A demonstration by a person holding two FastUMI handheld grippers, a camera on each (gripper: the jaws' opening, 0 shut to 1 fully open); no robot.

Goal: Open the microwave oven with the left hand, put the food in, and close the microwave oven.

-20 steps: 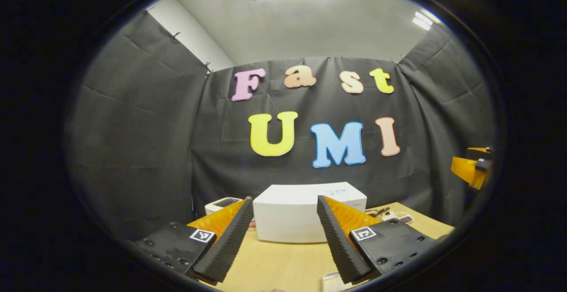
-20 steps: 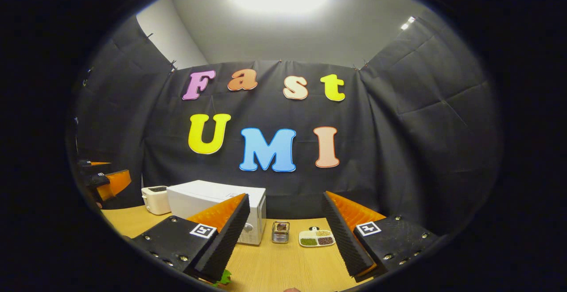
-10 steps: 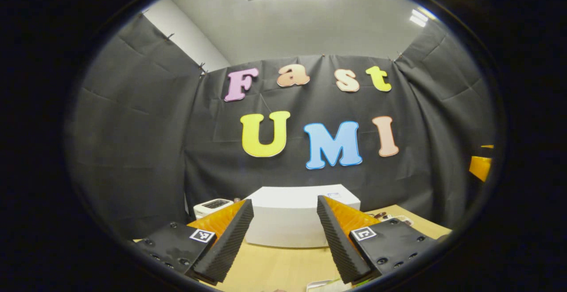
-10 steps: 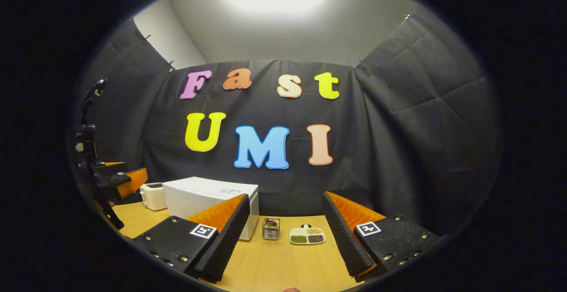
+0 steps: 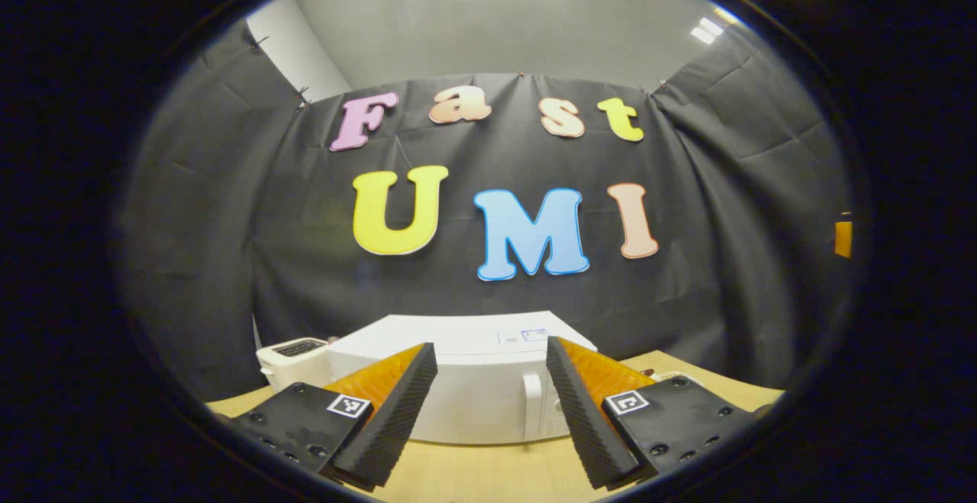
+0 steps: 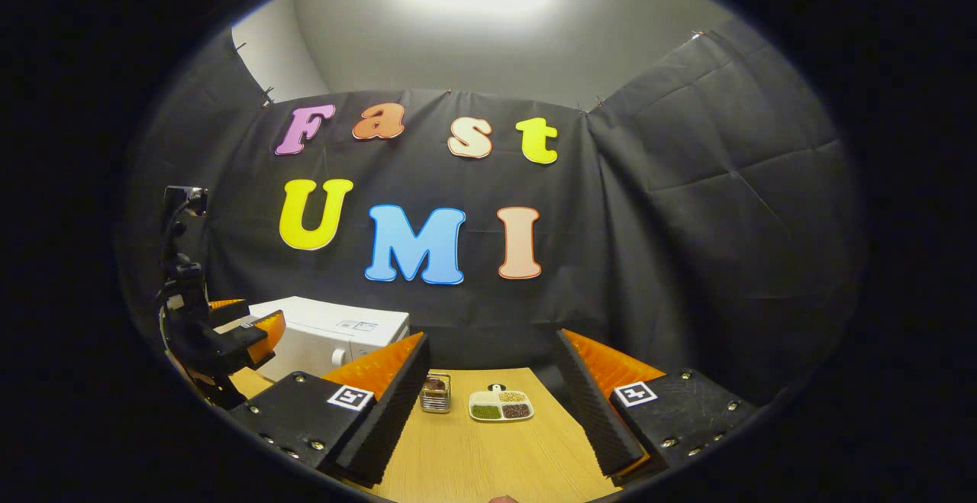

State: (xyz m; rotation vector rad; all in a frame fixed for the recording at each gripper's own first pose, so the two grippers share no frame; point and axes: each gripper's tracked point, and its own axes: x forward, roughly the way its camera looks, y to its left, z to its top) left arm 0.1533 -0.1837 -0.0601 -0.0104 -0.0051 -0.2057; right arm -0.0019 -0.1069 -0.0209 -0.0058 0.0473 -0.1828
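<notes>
Two grippers are in our hands above a wooden table (image 6: 473, 465), and both have their fingers spread wide with nothing between them. In the left gripper view, going left to right, we see a white toaster (image 5: 294, 358) at about 8 o'clock, touching or just beside the white microwave oven (image 5: 458, 381), which stands shut straight ahead behind the left gripper (image 5: 482, 411), its door handle (image 5: 532, 405) showing near our right-hand finger. In the right gripper view, the left gripper (image 6: 236, 335) shows at 9 o'clock in front of the microwave oven (image 6: 336, 339). Next, past the right gripper (image 6: 488, 411), come a small wire basket (image 6: 434, 394) and, just beside it toward 6 o'clock, a divided dish (image 6: 501, 406) of green, tan and brown food. Both stand on the table, apart from the oven.
</notes>
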